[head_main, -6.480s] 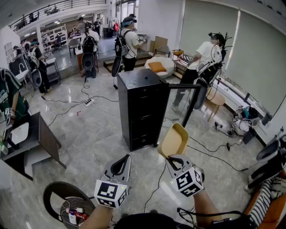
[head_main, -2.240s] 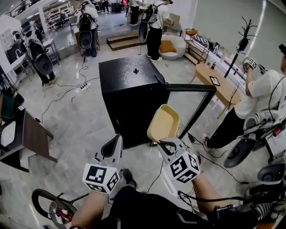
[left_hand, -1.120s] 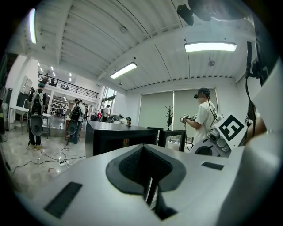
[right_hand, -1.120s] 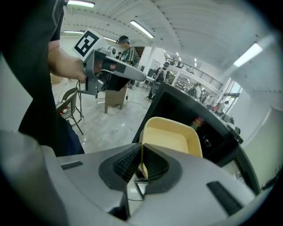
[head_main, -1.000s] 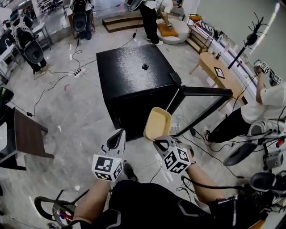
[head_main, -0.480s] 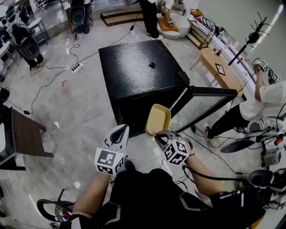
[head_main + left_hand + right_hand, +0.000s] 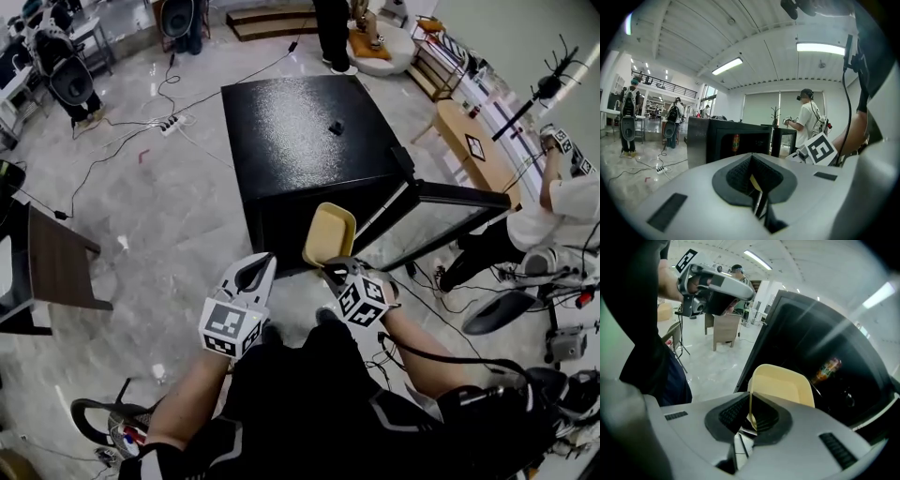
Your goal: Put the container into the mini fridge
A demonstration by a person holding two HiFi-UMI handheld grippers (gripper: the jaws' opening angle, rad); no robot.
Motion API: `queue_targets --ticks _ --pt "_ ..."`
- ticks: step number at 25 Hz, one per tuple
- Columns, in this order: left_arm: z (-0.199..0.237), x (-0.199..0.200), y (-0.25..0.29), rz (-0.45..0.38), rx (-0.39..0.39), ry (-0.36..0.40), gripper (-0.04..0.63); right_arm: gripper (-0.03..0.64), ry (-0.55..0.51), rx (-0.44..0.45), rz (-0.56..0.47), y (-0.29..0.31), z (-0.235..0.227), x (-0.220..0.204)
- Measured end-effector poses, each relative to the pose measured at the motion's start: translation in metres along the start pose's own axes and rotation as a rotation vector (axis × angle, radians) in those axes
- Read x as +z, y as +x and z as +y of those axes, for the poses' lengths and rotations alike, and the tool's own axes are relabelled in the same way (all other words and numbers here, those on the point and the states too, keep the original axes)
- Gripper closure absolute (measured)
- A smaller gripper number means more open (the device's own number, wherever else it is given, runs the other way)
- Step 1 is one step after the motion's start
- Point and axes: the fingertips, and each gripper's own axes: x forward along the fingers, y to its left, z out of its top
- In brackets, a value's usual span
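Observation:
The black mini fridge (image 7: 300, 131) stands on the floor ahead, its glass door (image 7: 441, 220) swung open to the right. My right gripper (image 7: 334, 272) is shut on the near rim of a pale yellow container (image 7: 329, 233), which hangs tilted before the fridge's open front. In the right gripper view the container (image 7: 783, 386) rises from the gripper (image 7: 751, 416) against the dark fridge interior (image 7: 820, 338), where a colourful bottle (image 7: 828, 368) shows. My left gripper (image 7: 253, 272) hovers beside it to the left, shut and empty; its own view shows the fridge (image 7: 719, 143) ahead.
A small dark object (image 7: 336, 127) lies on the fridge top. Cables and a power strip (image 7: 171, 123) run over the floor behind. A brown table (image 7: 56, 267) stands at the left. At the right are a wooden table (image 7: 466, 139) and a person (image 7: 562, 211).
The fridge has come nearer and now lies more directly below me. My right gripper has sunk with the container toward the fridge's open front. The left gripper has barely shifted.

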Motion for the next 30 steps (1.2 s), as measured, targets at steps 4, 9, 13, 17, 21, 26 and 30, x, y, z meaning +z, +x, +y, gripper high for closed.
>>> queue_targets --ticks 4,9,13,17,21,26,30 --pt "0.005 0.007 -0.003 -0.015 0.038 -0.019 0.586 0.584 -0.06 0.021 -0.008 0.016 -0.009 -0.003" --pt "-0.001 -0.002 0.004 -0.007 0.062 0.005 0.586 0.584 -0.091 0.084 -0.014 0.038 -0.022 -0.011" --pt "-0.003 -0.008 0.008 0.0 0.107 0.001 0.586 0.584 -0.115 0.131 -0.021 0.055 -0.032 -0.012" --pt "-0.001 -0.009 0.009 -0.001 0.2 -0.028 0.586 0.584 -0.145 0.178 -0.03 0.07 -0.037 -0.017" --pt "-0.01 -0.009 0.013 -0.003 0.252 -0.023 0.586 0.584 -0.185 0.217 -0.018 0.086 -0.044 -0.029" --pt "-0.012 -0.002 0.008 -0.046 0.405 -0.071 0.586 0.584 -0.227 0.263 -0.013 0.105 -0.052 -0.042" --pt "-0.017 -0.004 0.006 -0.049 0.488 -0.082 0.586 0.584 -0.267 0.269 -0.007 0.118 -0.057 -0.045"
